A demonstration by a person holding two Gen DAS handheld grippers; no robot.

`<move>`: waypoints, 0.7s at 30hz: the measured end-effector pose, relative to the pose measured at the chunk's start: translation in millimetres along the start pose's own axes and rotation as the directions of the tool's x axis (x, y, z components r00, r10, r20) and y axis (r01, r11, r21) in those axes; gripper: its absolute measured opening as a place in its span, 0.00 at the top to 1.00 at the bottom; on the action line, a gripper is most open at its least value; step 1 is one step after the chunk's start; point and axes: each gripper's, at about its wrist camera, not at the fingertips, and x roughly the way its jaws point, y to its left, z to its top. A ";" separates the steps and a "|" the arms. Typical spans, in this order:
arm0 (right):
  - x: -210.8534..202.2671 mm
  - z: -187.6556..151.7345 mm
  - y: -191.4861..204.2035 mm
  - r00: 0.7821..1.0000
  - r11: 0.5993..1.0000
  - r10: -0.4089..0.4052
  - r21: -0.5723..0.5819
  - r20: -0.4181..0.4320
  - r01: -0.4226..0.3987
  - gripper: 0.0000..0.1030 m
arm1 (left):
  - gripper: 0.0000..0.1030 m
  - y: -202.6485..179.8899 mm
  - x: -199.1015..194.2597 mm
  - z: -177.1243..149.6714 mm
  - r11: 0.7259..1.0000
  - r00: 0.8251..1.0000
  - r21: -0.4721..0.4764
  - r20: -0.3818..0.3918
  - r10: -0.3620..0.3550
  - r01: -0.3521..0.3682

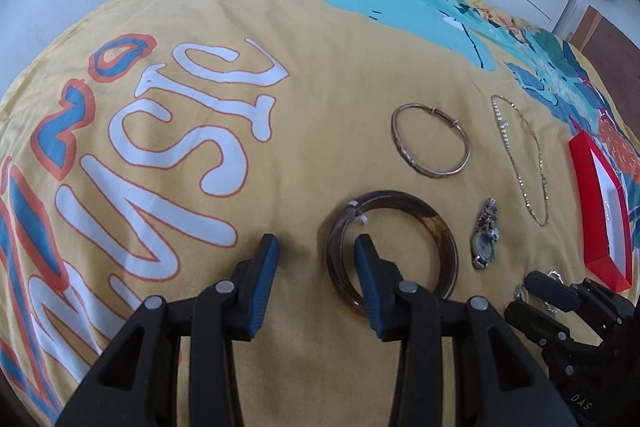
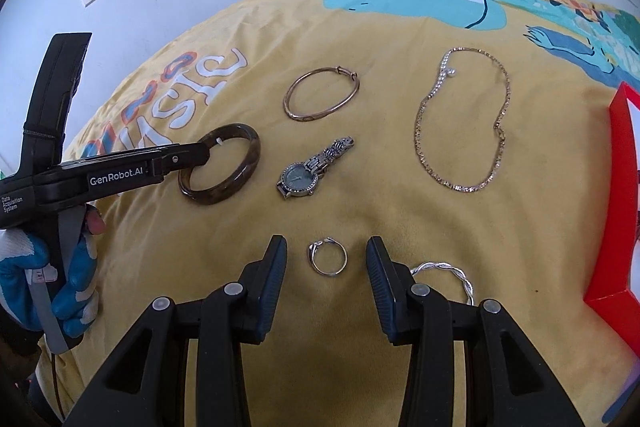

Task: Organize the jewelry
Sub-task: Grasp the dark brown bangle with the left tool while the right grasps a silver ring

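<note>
Jewelry on yellow printed bedspread (image 2: 360, 27): silver ring (image 2: 328, 258) between spread right gripper (image 2: 327, 259) fingers, untouched; dark bangle (image 1: 390, 247) under spread left gripper (image 1: 317, 247), one finger over its opening; watch (image 2: 308, 173), gold bangle (image 2: 322, 93), chain necklace (image 2: 460, 123), twisted ring (image 2: 448, 273); red box (image 1: 600, 211) at right.

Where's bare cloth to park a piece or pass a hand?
Free: the yellow cover left of the dark bangle, over the white lettering, and the far stretch beyond the gold bangle. Crowded: watch, chain necklace, ring, twisted bracelet cluster toward the red box.
</note>
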 end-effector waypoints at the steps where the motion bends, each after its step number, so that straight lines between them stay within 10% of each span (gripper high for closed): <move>1: 1.6 -0.3 -0.2 1.000 1.000 0.001 0.000 0.000 -0.001 0.60 | 0.63 0.0 1.5 -0.5 1.000 1.000 0.001 -0.001 0.001 -0.001; 21: 6.5 -8.9 0.1 0.999 1.000 0.018 0.009 0.035 -0.019 0.71 | 0.64 -18.7 9.2 -10.8 0.990 0.994 0.094 0.045 0.099 -0.103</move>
